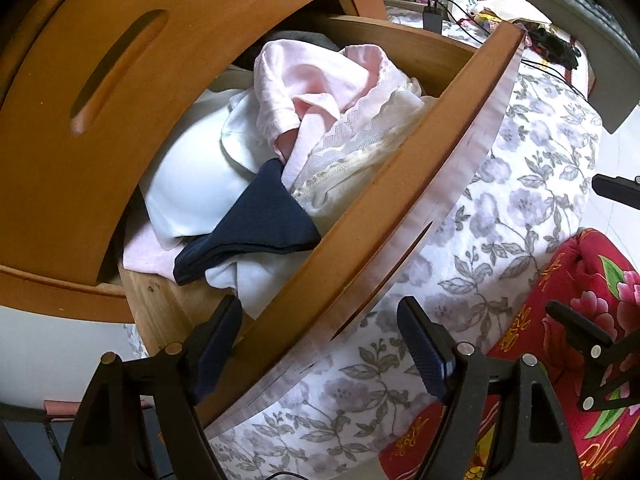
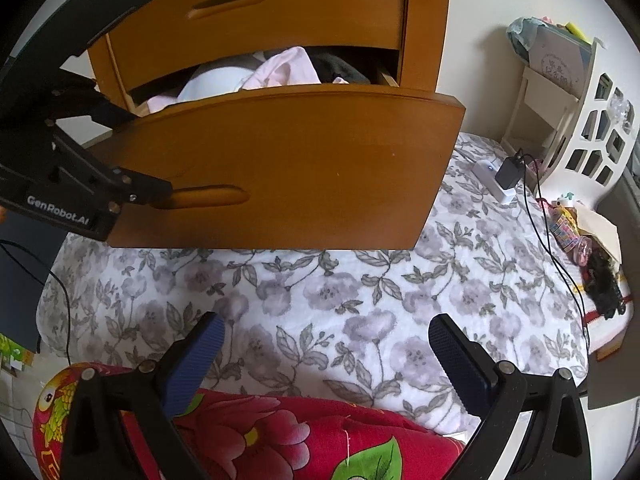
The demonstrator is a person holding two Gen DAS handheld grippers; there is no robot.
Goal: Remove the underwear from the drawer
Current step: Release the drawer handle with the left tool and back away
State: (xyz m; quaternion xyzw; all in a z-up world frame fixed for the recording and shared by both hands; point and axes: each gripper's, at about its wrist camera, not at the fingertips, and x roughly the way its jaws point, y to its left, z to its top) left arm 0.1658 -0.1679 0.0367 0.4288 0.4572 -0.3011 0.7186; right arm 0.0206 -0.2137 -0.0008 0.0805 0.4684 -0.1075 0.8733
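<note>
a: where is your left gripper [image 1: 320, 332] right now?

b: it sits at the corner of the open drawer [image 1: 404, 184]. your jaws stand wide with nothing gripped; the drawer's front panel passes between the two fingers, one pad inside the drawer and one outside over the floral bedspread [image 1: 520, 208]. i can't tell whether either pad touches the wood.

a: and the underwear?

b: all of it lies in the drawer. you've got a pink garment [image 1: 316, 92] on top of the heap, a white lace-edged piece [image 1: 360, 140] just beside it against the front panel, a white padded piece [image 1: 188, 184] toward the back, and a navy folded piece [image 1: 256, 228] nearest your left gripper, lying across the white fabric.

a: what about your right gripper [image 2: 326, 354]?

b: it hangs over the bed with its jaws wide and empty, well apart from the drawer. below it you see the floral bedspread and a red flowered quilt [image 2: 300, 432]. from that side the left gripper shows at the drawer's left end, near the handle slot [image 2: 208, 196], and pink and white cloth peeks over the front panel.

a: anything else nearby?

b: a black charger [image 2: 508, 172] with its cable lies on the bed to the right.
</note>
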